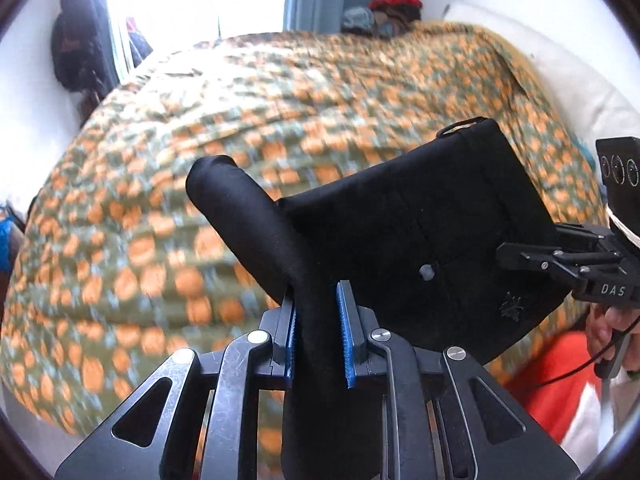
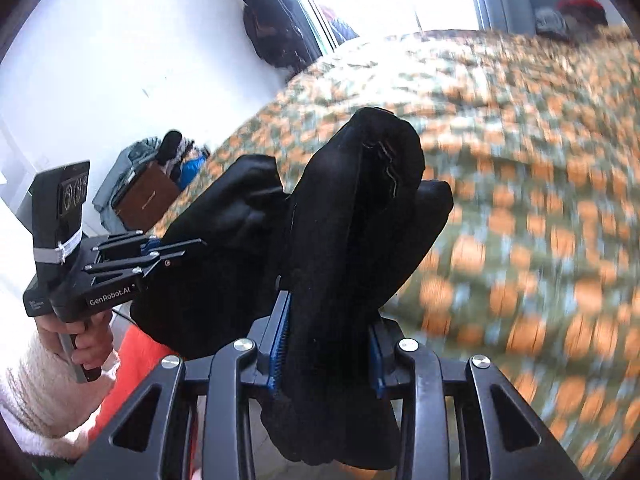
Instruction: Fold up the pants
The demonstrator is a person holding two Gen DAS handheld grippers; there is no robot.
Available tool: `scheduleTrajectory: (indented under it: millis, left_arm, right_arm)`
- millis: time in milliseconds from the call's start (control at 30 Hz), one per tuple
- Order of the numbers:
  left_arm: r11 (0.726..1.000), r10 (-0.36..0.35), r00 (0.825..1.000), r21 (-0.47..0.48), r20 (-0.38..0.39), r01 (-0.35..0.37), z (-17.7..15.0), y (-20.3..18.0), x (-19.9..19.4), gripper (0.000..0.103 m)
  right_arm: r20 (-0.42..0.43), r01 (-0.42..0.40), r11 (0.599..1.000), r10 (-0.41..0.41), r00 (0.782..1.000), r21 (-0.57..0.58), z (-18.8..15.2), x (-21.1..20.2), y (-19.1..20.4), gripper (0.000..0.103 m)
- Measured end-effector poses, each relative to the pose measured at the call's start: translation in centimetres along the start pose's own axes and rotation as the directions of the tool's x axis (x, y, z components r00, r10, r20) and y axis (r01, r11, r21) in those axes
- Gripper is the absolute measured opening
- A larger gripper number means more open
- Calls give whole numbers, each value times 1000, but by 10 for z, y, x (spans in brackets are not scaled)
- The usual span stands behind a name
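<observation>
Black pants [image 1: 420,216] hang in the air above the bed, held up at two places. My left gripper [image 1: 317,292] is shut on a rolled fold of the black cloth, which runs between its blue pads [image 1: 347,332] and sticks out beyond them. The wide part with a button [image 1: 426,271] stretches right to my right gripper [image 1: 504,256]. In the right wrist view the right gripper [image 2: 330,308] is shut on a thick bunch of the pants [image 2: 360,184]. The left gripper [image 2: 192,250] holds the cloth at the left.
The bed's orange and green patterned cover [image 1: 240,120] lies below, blurred. A white pillow [image 1: 580,80] sits at its right, a pile of clothes [image 1: 384,12] beyond it. A person's hand [image 2: 88,340] grips the left handle. Bags [image 2: 140,192] stand by the white wall.
</observation>
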State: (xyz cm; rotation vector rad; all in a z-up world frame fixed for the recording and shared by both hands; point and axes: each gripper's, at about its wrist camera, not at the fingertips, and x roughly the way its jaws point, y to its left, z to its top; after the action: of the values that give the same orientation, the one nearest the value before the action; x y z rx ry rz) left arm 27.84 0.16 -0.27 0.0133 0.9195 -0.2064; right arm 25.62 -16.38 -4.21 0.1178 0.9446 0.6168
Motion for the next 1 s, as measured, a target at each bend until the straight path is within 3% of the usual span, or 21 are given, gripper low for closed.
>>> scheduleTrajectory:
  millis: [133, 200, 233, 267, 300, 367, 467, 533, 600, 700, 800, 867, 1000]
  left_arm:
    - [999, 41, 998, -9, 51, -41, 34, 12, 31, 22]
    - [994, 110, 993, -13, 48, -109, 37, 17, 54, 36]
    - [988, 153, 987, -19, 52, -152, 33, 20, 62, 52]
    - [977, 215, 975, -28, 65, -213, 22, 22, 66, 72]
    - [969, 249, 966, -31, 74, -247, 11, 23, 66, 79]
    - [960, 282, 952, -27, 116, -280, -16, 25, 58, 91]
    - [951, 309, 939, -25, 155, -308, -58, 26, 46, 96]
    - [939, 343, 930, -19, 132, -344, -82, 22, 44, 96]
    - [936, 351, 932, -26, 87, -351, -95, 15, 42, 96]
    - [948, 311, 949, -93, 55, -305, -111, 7, 29, 96]
    - [963, 241, 970, -136, 35, -235, -118, -1, 15, 99]
    - [963, 236, 971, -137, 25, -231, -124, -9, 7, 100]
    - [971, 217, 976, -96, -17, -218, -139, -25, 0, 100]
  right_arm:
    - [68, 35, 999, -34, 997, -19, 51, 18, -25, 34]
    - [60, 93, 996, -92, 994, -10, 62, 31, -46, 41]
    - [31, 165, 986, -165, 986, -1, 64, 40, -64, 56]
    - [8, 262, 965, -262, 965, 2, 61, 46, -80, 64]
    - [3, 357, 934, -357, 934, 5, 54, 45, -95, 73]
    - [3, 410, 912, -410, 912, 29, 35, 33, -113, 73]
    - [18, 449, 891, -451, 892, 72, -4, 7, -122, 92]
    - [33, 476, 878, -478, 878, 61, -28, -5, -112, 95]
    - [39, 491, 869, -494, 869, 60, -52, -13, -93, 100]
    - [69, 458, 886, -463, 884, 79, -83, -18, -61, 103]
    - [54, 457, 885, -462, 885, 86, -110, -14, -27, 103]
    - [30, 461, 883, -466, 884, 91, -120, -8, -9, 103]
    - [-11, 428, 901, -429, 903, 72, -131, 0, 15, 103]
